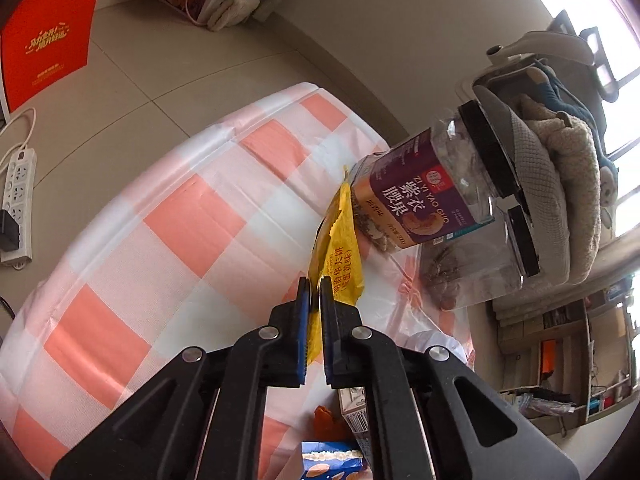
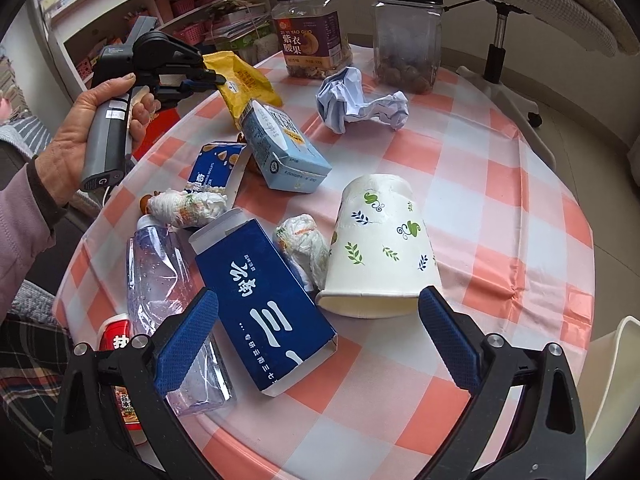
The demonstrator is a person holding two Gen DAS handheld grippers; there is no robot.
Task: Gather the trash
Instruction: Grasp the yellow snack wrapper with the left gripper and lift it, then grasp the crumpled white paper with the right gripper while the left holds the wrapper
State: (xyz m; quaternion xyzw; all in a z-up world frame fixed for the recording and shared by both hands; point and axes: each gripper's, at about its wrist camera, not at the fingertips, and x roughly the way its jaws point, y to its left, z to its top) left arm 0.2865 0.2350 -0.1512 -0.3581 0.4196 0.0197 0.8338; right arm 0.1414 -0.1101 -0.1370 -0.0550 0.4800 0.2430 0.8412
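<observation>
Left wrist view: left gripper (image 1: 315, 280) pinches the yellow wrapper (image 1: 338, 256) between its fingers.
Right gripper (image 2: 318, 300) fingers spread wide; dark blue box (image 2: 266, 304) and paper cup (image 2: 380, 248) lie between them.

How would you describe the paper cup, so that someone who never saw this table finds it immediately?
Start at the round table with the pink-and-white checked cloth. Near its front edge, right of the dark blue cardboard box, lies the white paper cup on its side, mouth facing the camera. Unlike its neighbours, it carries green and blue leaf prints.
</observation>
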